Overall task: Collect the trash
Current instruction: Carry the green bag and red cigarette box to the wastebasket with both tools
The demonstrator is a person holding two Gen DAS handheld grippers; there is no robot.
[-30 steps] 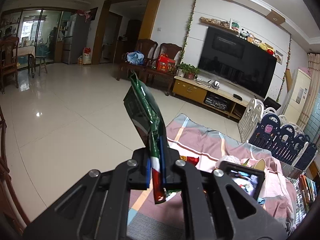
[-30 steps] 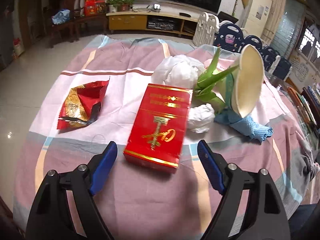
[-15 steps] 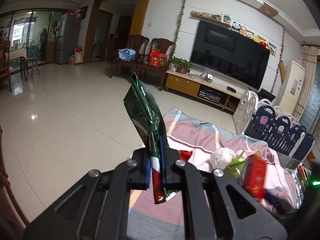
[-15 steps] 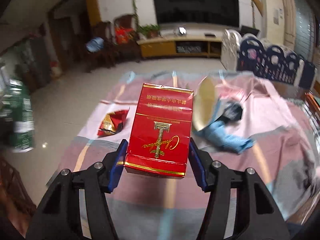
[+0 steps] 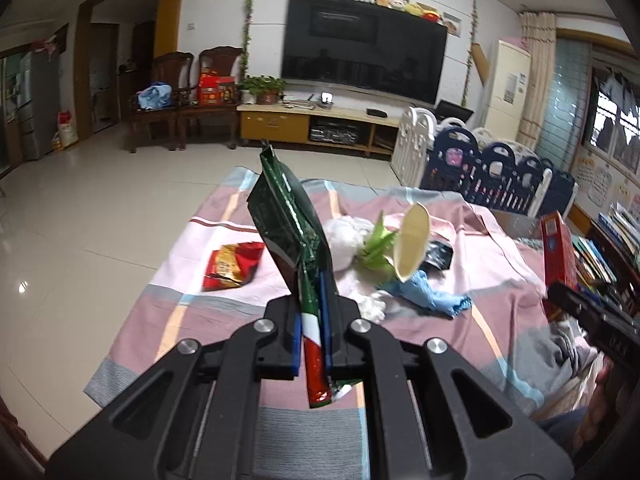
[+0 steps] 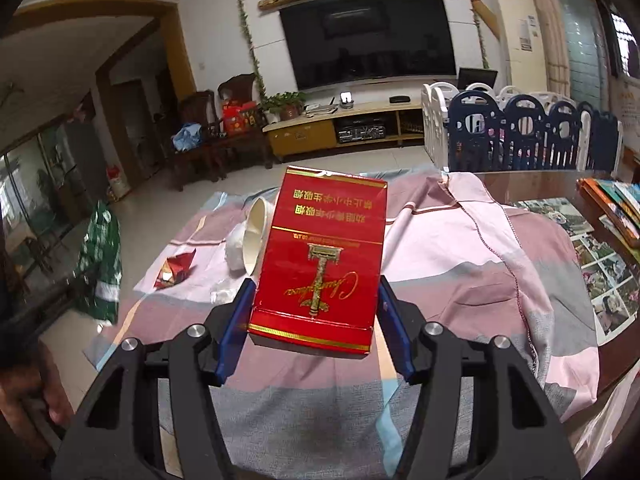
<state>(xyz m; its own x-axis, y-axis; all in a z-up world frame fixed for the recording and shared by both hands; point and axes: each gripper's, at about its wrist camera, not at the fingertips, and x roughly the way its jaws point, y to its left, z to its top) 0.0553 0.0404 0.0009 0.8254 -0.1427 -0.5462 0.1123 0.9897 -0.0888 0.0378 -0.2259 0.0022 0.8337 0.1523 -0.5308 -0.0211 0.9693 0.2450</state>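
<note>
My left gripper [image 5: 311,312] is shut on a dark green snack wrapper [image 5: 289,224] that stands up between its blue pads. My right gripper [image 6: 314,308] is shut on a red carton with gold print [image 6: 322,260], held up above the table. That carton [image 5: 558,256] shows edge-on at the right of the left wrist view, and the green wrapper [image 6: 100,264] hangs at the left of the right wrist view. On the striped cloth [image 5: 200,304] lie a red and gold wrapper [image 5: 231,266], a white crumpled bag [image 5: 346,240], a tipped paper cup [image 5: 412,244], green leaves [image 5: 374,250], a blue cloth scrap [image 5: 428,292] and a black wrapper [image 5: 438,256].
The table's right end is bare glass over photos [image 6: 600,264], with books [image 6: 616,204] at its edge. A blue and white playpen fence [image 6: 520,136] stands behind. The TV cabinet [image 6: 340,132], wooden chairs [image 5: 180,100] and tiled floor [image 5: 80,208] lie beyond. A person's hand [image 6: 24,396] shows at the left.
My right gripper closed on the red carton and lifted it off the cloth. The left gripper swung right with the green wrapper, bringing the table's trash into its view.
</note>
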